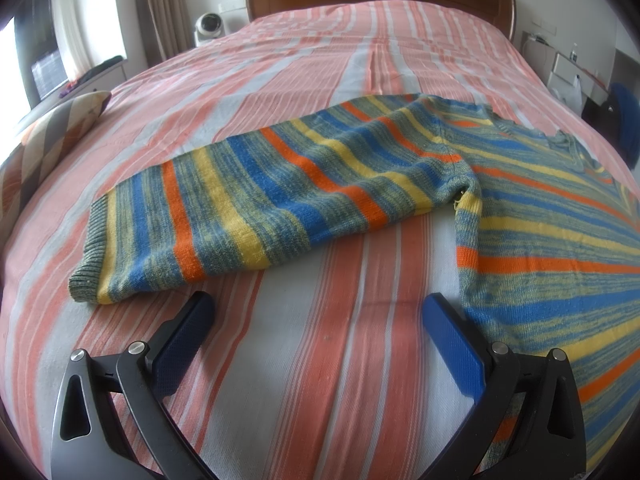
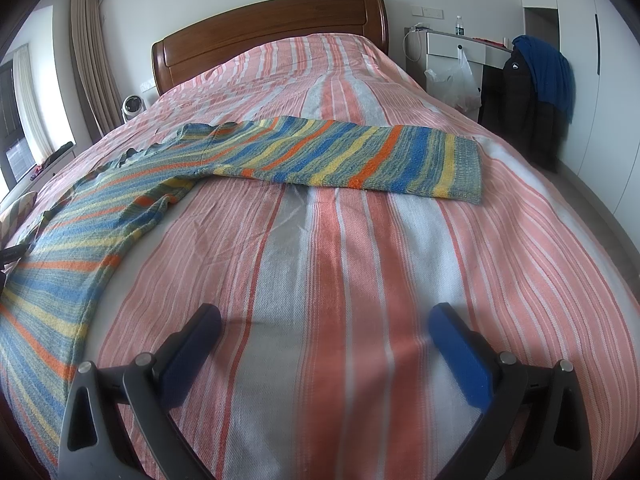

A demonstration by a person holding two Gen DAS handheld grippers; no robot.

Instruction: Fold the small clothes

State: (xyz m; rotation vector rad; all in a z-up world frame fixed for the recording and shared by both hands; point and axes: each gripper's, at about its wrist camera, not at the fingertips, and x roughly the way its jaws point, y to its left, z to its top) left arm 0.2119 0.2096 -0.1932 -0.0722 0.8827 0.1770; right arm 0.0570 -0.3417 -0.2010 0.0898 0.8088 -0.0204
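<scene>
Bedroom, striped bedspread (image 2: 360, 240) under wooden headboard (image 2: 272, 28). Striped knit sweater (image 1: 540, 216) spread flat across bed, both sleeves stretched outward: left sleeve (image 1: 240, 208), right sleeve (image 2: 360, 156). Folding seemingly not begun; sleeves and body all left to fold. Left gripper (image 1: 318, 322) spread wide, holding nothing, near sweater's side edge. Right gripper (image 2: 326, 330) likewise spread, empty, well apart from cuff. Sweater hem cut off by frame; collar hard to make out.

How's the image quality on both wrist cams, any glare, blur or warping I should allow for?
Left wrist: sharp, window blown out, fisheye bulges the bed. Right wrist: sharp, even daylight, soft shadows beside the open right gripper, sweater clear, edges curved and vignetted.
</scene>
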